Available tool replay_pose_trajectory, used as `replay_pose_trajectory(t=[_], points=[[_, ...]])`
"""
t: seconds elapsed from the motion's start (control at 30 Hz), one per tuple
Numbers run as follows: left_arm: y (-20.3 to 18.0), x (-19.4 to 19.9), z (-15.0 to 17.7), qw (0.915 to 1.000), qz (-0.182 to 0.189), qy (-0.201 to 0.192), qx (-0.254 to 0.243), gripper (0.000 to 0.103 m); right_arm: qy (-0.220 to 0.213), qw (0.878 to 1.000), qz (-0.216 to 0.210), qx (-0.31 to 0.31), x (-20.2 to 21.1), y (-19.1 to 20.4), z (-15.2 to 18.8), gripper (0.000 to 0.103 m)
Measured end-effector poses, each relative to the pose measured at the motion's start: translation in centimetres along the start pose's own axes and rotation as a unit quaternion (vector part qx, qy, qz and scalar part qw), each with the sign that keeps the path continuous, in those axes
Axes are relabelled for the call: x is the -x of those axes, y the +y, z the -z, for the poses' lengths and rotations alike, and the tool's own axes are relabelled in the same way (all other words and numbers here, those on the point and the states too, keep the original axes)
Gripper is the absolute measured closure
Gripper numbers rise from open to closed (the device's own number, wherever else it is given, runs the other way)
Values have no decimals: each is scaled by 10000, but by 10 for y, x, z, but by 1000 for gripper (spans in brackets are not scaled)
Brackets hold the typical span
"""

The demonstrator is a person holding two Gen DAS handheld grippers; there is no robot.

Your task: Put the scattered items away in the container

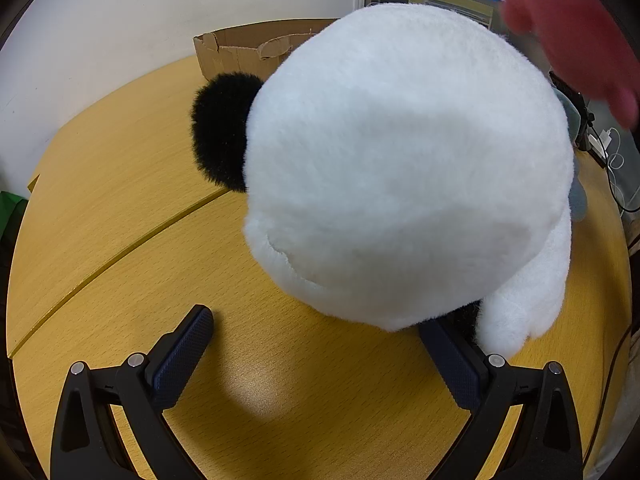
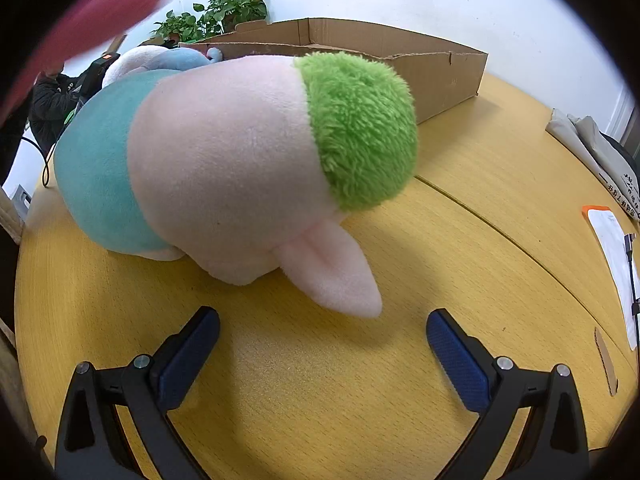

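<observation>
In the left wrist view a big white plush panda [image 1: 404,160] with a black ear [image 1: 220,132] sits on the wooden table just ahead of my open left gripper [image 1: 316,328]; its white paw hangs over the right finger [image 1: 452,360]. In the right wrist view a pink plush pig [image 2: 224,160] with green hair [image 2: 360,128] and a teal body lies on the table; its ear [image 2: 332,272] points toward my open, empty right gripper [image 2: 322,324]. The cardboard box [image 2: 400,56] stands behind it, and also shows in the left wrist view [image 1: 240,52].
A blue and white plush [image 2: 168,60] lies behind the pig by the box. Potted plants [image 2: 216,12] stand at the wall. Papers [image 2: 612,264] and a bag [image 2: 592,140] lie at the table's right edge. Cables [image 1: 608,152] hang at the right. A red blurred shape [image 1: 576,28] crosses the top.
</observation>
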State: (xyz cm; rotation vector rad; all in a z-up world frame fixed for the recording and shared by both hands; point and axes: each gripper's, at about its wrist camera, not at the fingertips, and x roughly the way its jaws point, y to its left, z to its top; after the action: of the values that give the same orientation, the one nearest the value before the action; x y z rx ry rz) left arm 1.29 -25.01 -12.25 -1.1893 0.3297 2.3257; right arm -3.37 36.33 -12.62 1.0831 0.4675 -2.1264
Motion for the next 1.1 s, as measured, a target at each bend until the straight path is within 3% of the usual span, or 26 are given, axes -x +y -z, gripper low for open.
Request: replay_pose_trajectory(t=[1.1], points=[[-2, 7, -1, 10000, -1, -1, -1, 0, -3, 10000, 0, 0, -2, 0, 0, 0]])
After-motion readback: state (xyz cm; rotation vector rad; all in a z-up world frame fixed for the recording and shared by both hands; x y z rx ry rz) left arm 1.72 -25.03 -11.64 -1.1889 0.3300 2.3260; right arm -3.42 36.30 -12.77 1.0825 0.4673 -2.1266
